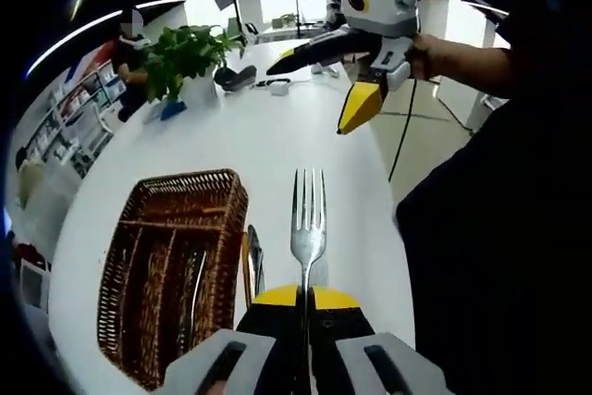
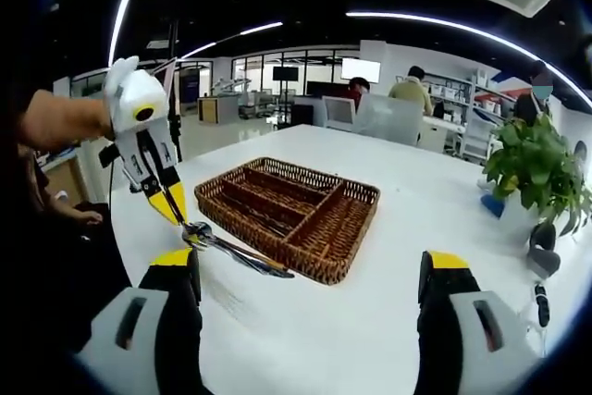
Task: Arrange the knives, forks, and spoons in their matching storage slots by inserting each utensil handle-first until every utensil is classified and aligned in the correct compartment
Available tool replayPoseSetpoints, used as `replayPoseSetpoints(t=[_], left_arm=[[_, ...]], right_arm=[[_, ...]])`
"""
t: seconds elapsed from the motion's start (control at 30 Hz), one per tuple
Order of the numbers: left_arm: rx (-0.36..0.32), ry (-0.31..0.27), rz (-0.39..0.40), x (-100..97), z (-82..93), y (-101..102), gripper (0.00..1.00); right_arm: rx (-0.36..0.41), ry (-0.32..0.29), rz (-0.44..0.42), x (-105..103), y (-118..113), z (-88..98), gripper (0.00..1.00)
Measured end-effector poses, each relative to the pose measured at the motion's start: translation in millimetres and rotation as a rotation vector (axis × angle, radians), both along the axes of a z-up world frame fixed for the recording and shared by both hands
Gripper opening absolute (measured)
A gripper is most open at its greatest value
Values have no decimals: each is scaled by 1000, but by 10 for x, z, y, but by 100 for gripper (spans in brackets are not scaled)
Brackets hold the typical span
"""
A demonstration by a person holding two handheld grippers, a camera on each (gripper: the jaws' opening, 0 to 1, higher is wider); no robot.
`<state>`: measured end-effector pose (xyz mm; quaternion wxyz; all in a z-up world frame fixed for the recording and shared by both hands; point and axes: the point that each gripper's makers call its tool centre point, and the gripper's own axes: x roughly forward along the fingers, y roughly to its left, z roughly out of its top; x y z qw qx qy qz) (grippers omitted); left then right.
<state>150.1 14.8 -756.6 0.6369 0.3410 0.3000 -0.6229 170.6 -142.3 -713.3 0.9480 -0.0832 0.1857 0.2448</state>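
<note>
The long white table (image 2: pixel 370 321) stands in a bright open office with strip lights on a dark ceiling. On it sits the brown woven wicker tray with long compartments (image 2: pixel 294 205), and further off a green leafy plant in a white pot (image 2: pixel 532 173). The left gripper (image 1: pixel 304 301) has its jaws pressed together on the silver metal fork (image 1: pixel 308 219), just beside the tray. The right gripper (image 2: pixel 310 275) has its jaws spread wide, holding nothing.
</note>
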Motion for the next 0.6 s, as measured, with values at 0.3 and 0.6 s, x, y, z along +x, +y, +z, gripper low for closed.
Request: replayPoseSetpoints(t=[0.3, 0.6], left_arm=[[2, -15, -5, 82, 138, 33, 0], [20, -43, -22, 142, 220, 68, 0]], right_arm=[[3, -6, -2, -4, 3, 21, 99], [10, -12, 12, -15, 43, 61, 99]])
